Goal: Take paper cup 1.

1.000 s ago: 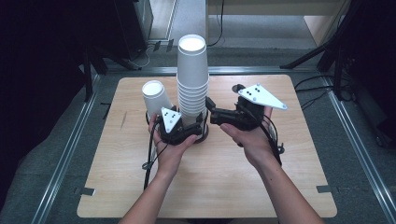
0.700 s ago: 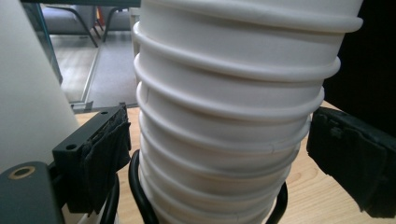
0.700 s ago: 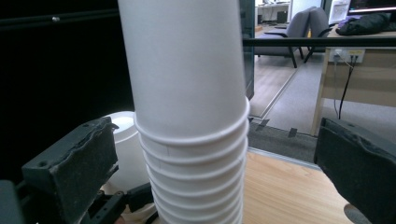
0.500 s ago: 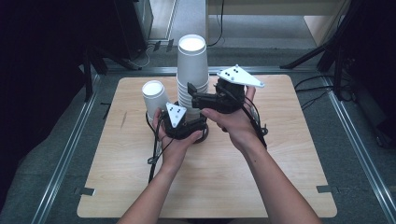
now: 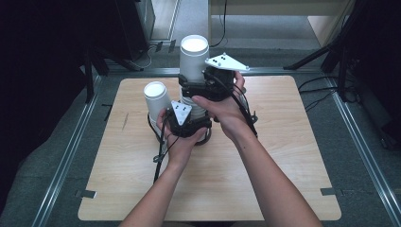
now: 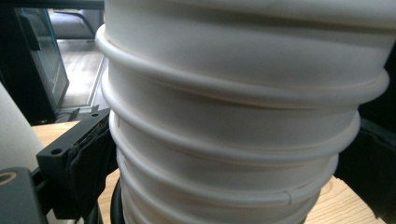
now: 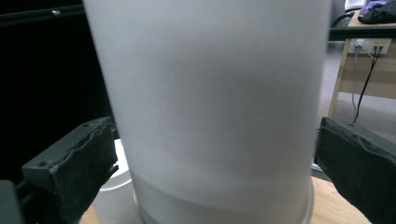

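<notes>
A tall stack of white paper cups (image 5: 194, 56) stands upside down at the middle of the wooden table (image 5: 283, 156). My left gripper (image 5: 191, 111) is low on the stack (image 6: 233, 116), its jaws pressed against the ribbed rims on both sides. Higher up, my right gripper (image 5: 191, 86) straddles the smooth wall of the top cup (image 7: 210, 93); its jaws stand on either side with thin gaps, open. A single white cup (image 5: 156, 97) stands upside down just left of the stack, beside the left hand.
Metal rails (image 5: 71, 151) run along the table's sides over grey floor. Black stands and cables (image 5: 331, 61) lie behind the table. Bare wood stretches to the right and toward the front edge.
The right gripper has swung in from the stack's right and risen, so its jaws now straddle the top cup. The left gripper stays at the stack's base.
</notes>
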Action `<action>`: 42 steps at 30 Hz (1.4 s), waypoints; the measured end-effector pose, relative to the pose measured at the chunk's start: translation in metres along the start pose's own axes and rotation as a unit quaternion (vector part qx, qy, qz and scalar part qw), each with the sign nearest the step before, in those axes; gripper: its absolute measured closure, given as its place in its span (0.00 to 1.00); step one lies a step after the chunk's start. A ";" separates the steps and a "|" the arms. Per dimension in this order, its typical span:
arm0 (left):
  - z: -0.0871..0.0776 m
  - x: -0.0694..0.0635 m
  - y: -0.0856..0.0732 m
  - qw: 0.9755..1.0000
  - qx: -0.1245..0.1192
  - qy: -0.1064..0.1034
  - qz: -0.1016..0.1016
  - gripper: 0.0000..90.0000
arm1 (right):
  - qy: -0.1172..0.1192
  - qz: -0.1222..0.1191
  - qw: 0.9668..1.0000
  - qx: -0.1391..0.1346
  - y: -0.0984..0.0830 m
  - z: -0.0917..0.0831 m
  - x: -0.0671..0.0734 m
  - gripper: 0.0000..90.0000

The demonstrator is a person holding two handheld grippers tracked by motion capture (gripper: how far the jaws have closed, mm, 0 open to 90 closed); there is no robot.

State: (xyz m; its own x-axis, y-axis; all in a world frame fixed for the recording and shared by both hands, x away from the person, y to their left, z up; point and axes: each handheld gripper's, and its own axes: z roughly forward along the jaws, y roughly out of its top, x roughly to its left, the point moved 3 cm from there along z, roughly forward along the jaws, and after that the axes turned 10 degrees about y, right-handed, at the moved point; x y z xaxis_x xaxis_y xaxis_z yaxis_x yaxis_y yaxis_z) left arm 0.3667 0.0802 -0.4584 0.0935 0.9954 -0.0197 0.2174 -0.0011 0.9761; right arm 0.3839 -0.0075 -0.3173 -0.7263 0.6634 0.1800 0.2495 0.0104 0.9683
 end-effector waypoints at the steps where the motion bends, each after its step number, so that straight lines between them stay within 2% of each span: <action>1: 0.000 0.000 0.000 1.000 0.000 0.000 0.000 0.02 | 0.000 0.000 1.000 0.000 0.000 0.000 0.000 0.00; 3: 0.000 0.000 0.000 1.000 -0.001 -0.001 0.000 0.02 | 0.006 -0.004 1.000 0.002 -0.002 0.004 0.001 0.00; 6: 0.000 0.000 0.000 1.000 -0.002 0.001 0.001 0.02 | -0.013 -0.016 1.000 -0.001 -0.004 0.007 0.000 0.09; 7: 0.000 0.000 0.000 1.000 -0.002 0.003 0.001 0.02 | -0.013 -0.007 1.000 -0.007 -0.003 0.006 -0.001 0.11; 10: 0.000 -0.001 0.000 1.000 -0.002 0.003 0.000 0.02 | -0.015 -0.013 1.000 -0.008 -0.003 0.006 -0.001 0.12; 11: -0.001 -0.001 0.000 1.000 -0.001 0.003 0.000 0.02 | -0.019 -0.024 1.000 -0.009 -0.002 0.006 0.001 0.12; 15: -0.001 0.000 0.000 1.000 -0.001 0.001 -0.001 0.02 | -0.023 -0.030 0.999 -0.006 -0.001 0.005 0.003 0.13; 21: -0.001 0.000 0.000 1.000 0.001 0.000 -0.001 0.02 | -0.026 -0.025 0.999 -0.015 0.003 0.004 0.005 0.13; 24: -0.001 0.000 0.001 1.000 0.001 0.000 -0.001 0.02 | -0.022 -0.027 0.999 -0.033 0.009 0.002 0.005 0.14; 26: -0.001 0.000 0.001 1.000 0.001 0.000 -0.001 0.02 | -0.022 -0.027 0.999 -0.035 0.011 0.001 0.006 0.14; 29: -0.001 0.000 0.001 1.000 0.002 0.000 -0.001 0.02 | -0.020 -0.029 0.999 -0.023 0.010 0.002 0.006 0.14; 35: -0.001 0.000 0.001 1.000 0.002 0.000 -0.002 0.03 | -0.022 -0.029 0.999 -0.038 0.017 -0.001 0.008 0.14; 37: -0.001 0.000 0.001 1.000 0.002 0.000 -0.002 0.03 | -0.028 -0.040 0.998 -0.039 0.020 -0.001 0.010 0.14; 42: -0.002 0.000 0.001 1.000 0.003 0.000 -0.002 0.03 | -0.031 -0.046 0.997 -0.049 0.028 -0.002 0.014 0.15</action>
State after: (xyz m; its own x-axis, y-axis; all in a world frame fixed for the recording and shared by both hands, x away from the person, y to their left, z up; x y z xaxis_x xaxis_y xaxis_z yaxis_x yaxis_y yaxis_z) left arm 0.3654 0.0801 -0.4576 0.0916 0.9955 -0.0235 0.2232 0.0025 0.9748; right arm 0.3793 0.0001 -0.2877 -0.7010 0.7085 0.0815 0.1171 0.0017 0.9931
